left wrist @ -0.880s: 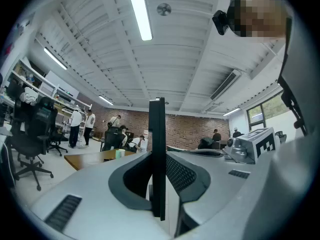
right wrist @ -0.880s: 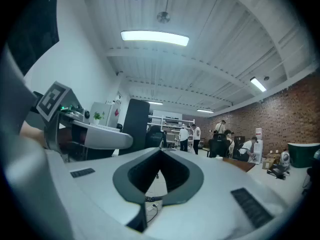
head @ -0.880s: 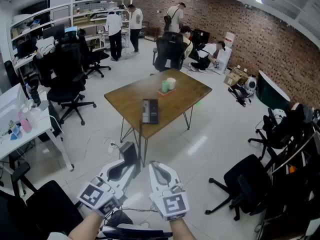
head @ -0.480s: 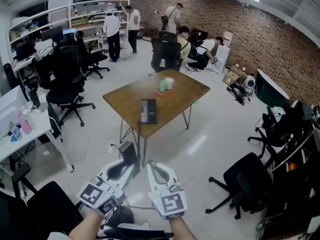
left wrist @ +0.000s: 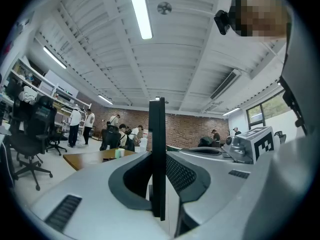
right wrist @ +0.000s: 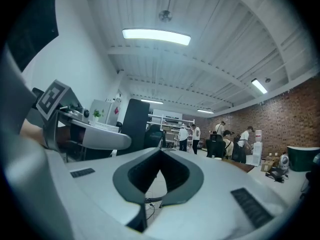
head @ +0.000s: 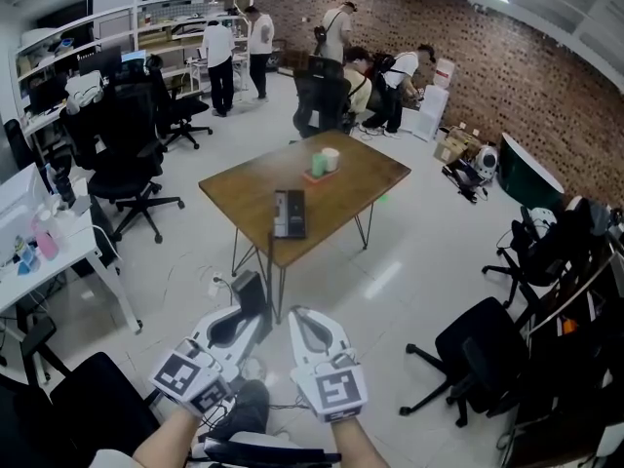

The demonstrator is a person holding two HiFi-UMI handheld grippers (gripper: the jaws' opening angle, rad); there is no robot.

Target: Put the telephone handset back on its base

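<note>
- White plastic shells form the left tongs (head: 255, 312), which pinch a flat black slab that looks to be the telephone handset (left wrist: 157, 134). It stands on edge between the two pads and rises above them.
- The right tongs (head: 297, 314) are pressed together at the tips, with nothing between them (only a dark hollow behind the tips).
- Both are held side by side, close but not touching, low in the head view. They point across the floor toward the table, and a marker cube (head: 190, 378) sits at the back of each.
- Below them lies a pale glossy floor (head: 409, 261). A white power strip (head: 219, 283) and thin cables lie near the table's legs, and a dark shoe (head: 244, 408) shows beneath the left hand.
- The wooden table (head: 361, 178) stands well ahead on thin metal legs. A black telephone base (head: 290, 214) lies flat near its front edge, well apart from the handset; its finer parts are too small to make out.
- A green cup (head: 321, 168) and a white cup (head: 332, 160) stand just beside each other further back on the table.
- Black office chairs (head: 132, 154) stand to the left and right.
- Several people (head: 219, 61) stand or bend near shelves and a brick wall (head: 507, 76) at the far end.
</note>
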